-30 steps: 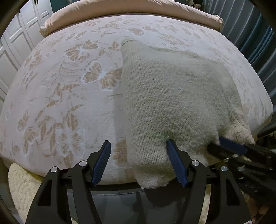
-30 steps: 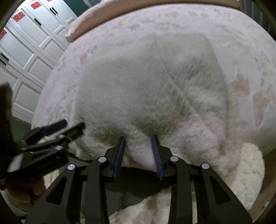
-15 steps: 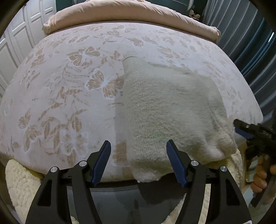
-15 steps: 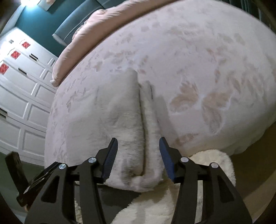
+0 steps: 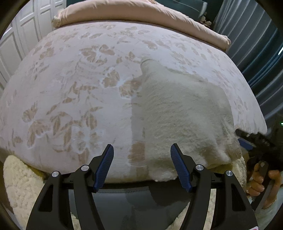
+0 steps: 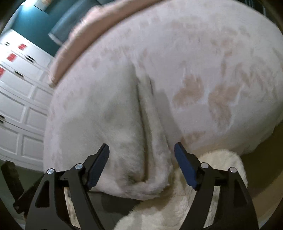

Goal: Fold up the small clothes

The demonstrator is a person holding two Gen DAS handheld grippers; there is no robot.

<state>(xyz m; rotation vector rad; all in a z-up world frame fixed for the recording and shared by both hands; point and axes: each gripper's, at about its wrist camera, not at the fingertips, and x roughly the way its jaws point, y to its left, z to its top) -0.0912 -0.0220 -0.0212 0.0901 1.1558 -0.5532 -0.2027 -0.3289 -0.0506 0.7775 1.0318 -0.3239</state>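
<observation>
On bed [image 5: 74, 99], near its front edge: cream knit sweater [image 5: 182, 113], folded, lying flat on floral blanket [image 5: 67, 85], right of middle in left wrist view. Narrow end of sweater pointing away toward pink pillow [image 5: 141, 14] at far side; near hem drooping a little over bed's edge. Fluffy cream rug [image 5: 16, 178] below, on floor.

Left gripper [image 5: 142, 165] hovering just off bed's front edge, fingers spread wide, nothing between them. Left blue pad over bare blanket, right pad in front of sweater's near hem; contact with fabric not clear, seemingly just apart. Dark shadow of gripper underneath.

Right gripper [image 6: 141, 166] likewise spread wide, empty. Between its fingers in right wrist view: sweater [image 6: 109, 123], showing a long fold line or crease running away from camera, with a doubled edge at its right side. Sweater's near corner hanging over bed [image 6: 212, 53] edge, above rug [image 6: 203, 185]. Blurred view, so fine texture hard to read. Blanket pattern [image 6: 221, 99] visible right of sweater.

At right rim of left wrist view: right gripper [image 5: 251, 141] as a dark blurred shape just beside sweater's right edge, with person's hand [image 5: 263, 180] on its handle lower down. White panelled wardrobe [image 6: 19, 99] at left, teal wall [image 6: 33, 19] behind, grey curtain [image 5: 251, 44] at right.
</observation>
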